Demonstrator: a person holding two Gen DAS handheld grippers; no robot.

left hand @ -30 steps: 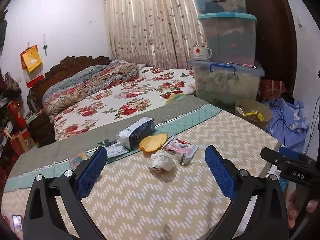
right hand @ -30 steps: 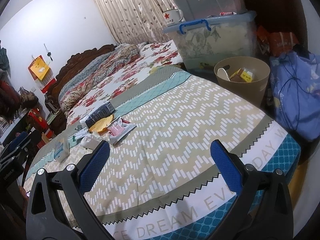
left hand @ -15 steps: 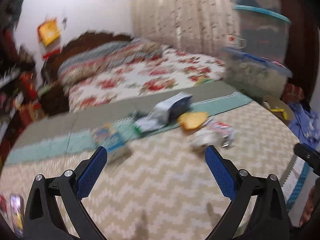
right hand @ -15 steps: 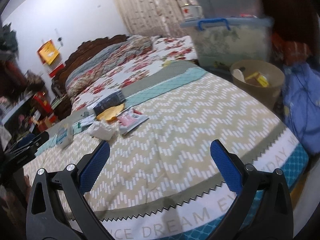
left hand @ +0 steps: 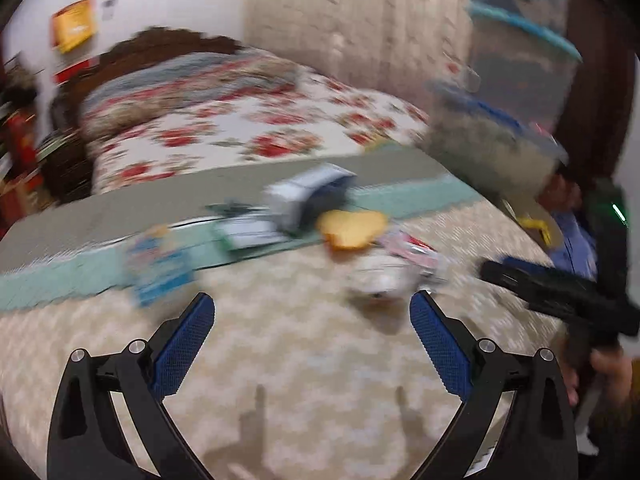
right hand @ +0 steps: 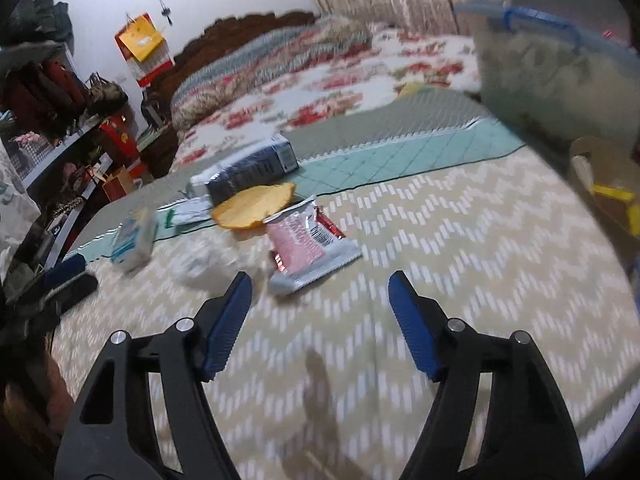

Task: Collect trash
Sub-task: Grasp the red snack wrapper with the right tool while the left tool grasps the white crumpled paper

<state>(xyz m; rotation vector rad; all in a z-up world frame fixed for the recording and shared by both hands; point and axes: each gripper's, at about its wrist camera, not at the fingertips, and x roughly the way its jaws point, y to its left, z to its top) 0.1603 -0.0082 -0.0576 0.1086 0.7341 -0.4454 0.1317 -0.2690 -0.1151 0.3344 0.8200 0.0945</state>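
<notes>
Trash lies in a cluster on the zigzag bed cover: a crumpled white paper [left hand: 384,278] [right hand: 204,262], a pink and silver wrapper [right hand: 306,246] [left hand: 412,250], a yellow peel-like piece [left hand: 352,226] [right hand: 254,206], a blue and white carton [left hand: 308,196] [right hand: 248,166], and a small light blue box [left hand: 158,270] [right hand: 134,240]. My left gripper [left hand: 312,336] is open and empty, just short of the white paper. My right gripper [right hand: 320,316] is open and empty, just short of the wrapper. A tan waste bin [right hand: 608,184] [left hand: 536,220] stands at the bed's right side.
Stacked clear storage boxes [left hand: 520,60] [right hand: 560,80] stand at the right behind the bin. A floral quilt [right hand: 320,92] covers the far bed. Shelves with bags [right hand: 52,120] are at the left. The right gripper also shows in the left view [left hand: 560,296].
Both grippers have moved forward and down toward the trash cluster, which now looks much larger. Both stay open. The views are motion blurred.
</notes>
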